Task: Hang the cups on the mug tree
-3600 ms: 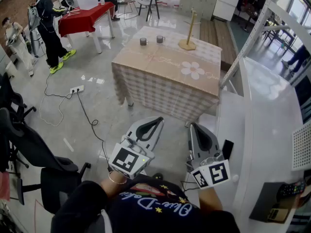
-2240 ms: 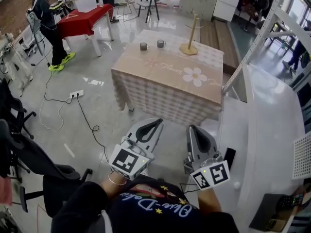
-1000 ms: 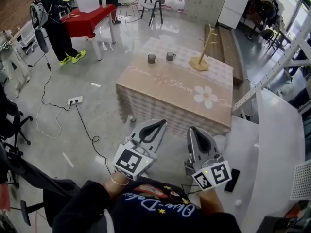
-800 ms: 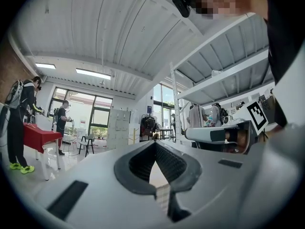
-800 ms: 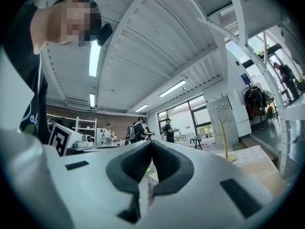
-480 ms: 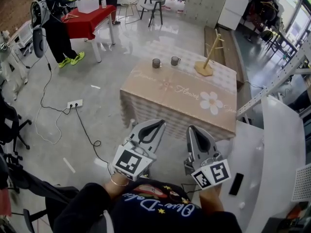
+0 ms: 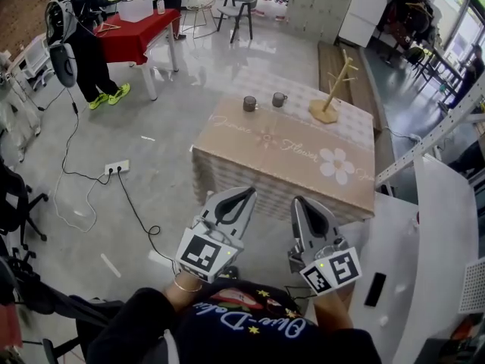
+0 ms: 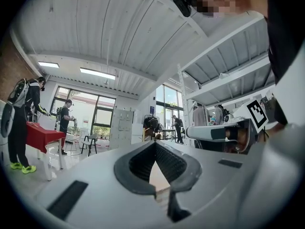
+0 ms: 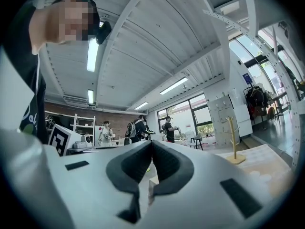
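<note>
Two dark cups stand side by side at the far edge of a table covered with a beige flowered cloth. To their right on the same table is the wooden mug tree, its pegs bare; it also shows far off in the right gripper view, mug tree. My left gripper and right gripper are held close to my body, well short of the table. Both are shut with nothing between their jaws. The left gripper and right gripper point slightly upward toward the room.
A red table with people beside it stands at the far left. A power strip and cable lie on the floor left of the table. A white counter runs along the right. Black chairs sit at the left.
The table, cups and mug tree have shifted rightward and lower in the head view as I come nearer. Both grippers stay shut in the same place before my body.
</note>
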Tool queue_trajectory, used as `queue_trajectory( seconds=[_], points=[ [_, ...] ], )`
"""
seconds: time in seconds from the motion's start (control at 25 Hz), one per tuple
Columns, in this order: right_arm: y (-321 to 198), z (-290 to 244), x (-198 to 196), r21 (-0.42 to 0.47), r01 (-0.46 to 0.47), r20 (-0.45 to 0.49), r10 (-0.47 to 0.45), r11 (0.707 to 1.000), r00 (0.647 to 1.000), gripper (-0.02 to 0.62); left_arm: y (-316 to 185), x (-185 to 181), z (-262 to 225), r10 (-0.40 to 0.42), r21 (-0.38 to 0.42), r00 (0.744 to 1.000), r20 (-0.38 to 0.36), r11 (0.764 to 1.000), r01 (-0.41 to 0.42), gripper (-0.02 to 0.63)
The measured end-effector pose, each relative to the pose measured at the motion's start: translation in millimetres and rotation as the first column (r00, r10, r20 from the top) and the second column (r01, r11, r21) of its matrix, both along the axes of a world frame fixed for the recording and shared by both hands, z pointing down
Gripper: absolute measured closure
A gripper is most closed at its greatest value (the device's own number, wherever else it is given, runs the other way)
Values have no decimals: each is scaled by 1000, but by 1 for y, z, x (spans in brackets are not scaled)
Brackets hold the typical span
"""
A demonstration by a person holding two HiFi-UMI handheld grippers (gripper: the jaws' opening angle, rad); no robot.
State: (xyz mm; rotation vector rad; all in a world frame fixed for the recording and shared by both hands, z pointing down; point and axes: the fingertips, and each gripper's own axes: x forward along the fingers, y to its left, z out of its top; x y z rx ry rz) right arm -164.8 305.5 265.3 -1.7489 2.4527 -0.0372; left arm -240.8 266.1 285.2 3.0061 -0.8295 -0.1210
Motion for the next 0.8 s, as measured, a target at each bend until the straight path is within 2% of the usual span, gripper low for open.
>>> queue_trajectory(
  seconds=[0.2, 0.48, 0.8],
  points=[
    [-2, 10, 0, -27, -12, 19, 13, 1000, 1000, 586, -7, 6, 10, 26, -29, 1000, -3, 999, -26, 604],
    [-6, 17, 20, -48, -57, 24, 58, 997, 998, 586, -13, 20, 16, 56, -50, 998, 4, 997, -56, 604],
    [-47, 18, 23, -42, 3, 31, -2, 999, 1000, 586, -46, 18, 15, 9, -41, 1000, 18, 999, -8, 604]
  ],
)
